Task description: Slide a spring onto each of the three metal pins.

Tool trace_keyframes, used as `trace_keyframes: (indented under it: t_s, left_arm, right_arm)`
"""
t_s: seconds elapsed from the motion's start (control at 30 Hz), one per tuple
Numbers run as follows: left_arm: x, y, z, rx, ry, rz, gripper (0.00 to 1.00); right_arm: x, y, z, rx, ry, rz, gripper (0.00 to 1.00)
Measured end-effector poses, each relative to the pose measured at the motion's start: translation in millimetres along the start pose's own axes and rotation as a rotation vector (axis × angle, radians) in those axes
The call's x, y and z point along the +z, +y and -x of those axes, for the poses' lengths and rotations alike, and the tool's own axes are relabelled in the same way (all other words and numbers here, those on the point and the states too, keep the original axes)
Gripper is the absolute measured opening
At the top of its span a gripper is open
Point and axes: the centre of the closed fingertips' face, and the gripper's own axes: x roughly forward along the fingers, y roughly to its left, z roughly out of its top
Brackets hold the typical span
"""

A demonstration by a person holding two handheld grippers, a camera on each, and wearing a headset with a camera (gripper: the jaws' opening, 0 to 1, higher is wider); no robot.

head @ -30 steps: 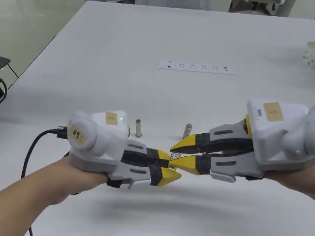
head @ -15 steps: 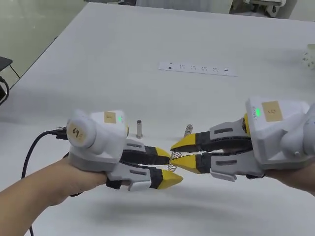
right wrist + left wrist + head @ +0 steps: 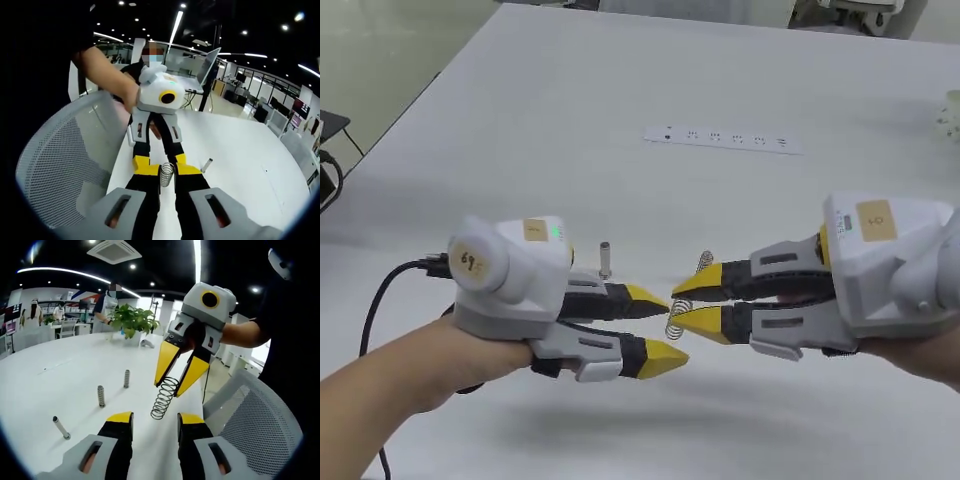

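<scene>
From the head view, only a few coils of the spring (image 3: 674,322) peek past my right gripper (image 3: 683,303), whose fingers pinch its upper end. In the left gripper view it hangs slanted, a loose silver coil. Its lower end sits between the wide-spread fingers of my left gripper (image 3: 662,326). Behind stand a bare pin (image 3: 605,258) and a sprung pin (image 3: 703,263). The white table (image 3: 620,100) lies open up to the power strip (image 3: 722,138).
</scene>
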Motion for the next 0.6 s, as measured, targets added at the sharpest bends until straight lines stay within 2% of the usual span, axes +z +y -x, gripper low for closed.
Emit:
trace_keyframes:
  t_s: [0.17,0.4,0.6]
  left_arm:
    - [-1.2,3.9,2.9,0.030,-0.003,0.002,0.43]
    - [-2.8,11.8,9.3,0.063,-0.003,0.003,0.51]
    - [-2.3,18.4,13.4,0.102,-0.011,0.008,0.66]
  right_arm:
    - [-1.9,-2.4,0.2,-0.010,0.007,0.002,0.07]
    - [-2.7,-2.4,-1.4,-0.012,0.009,0.002,0.07]
    - [-4.1,-4.6,-1.3,-0.025,0.015,0.001,0.07]
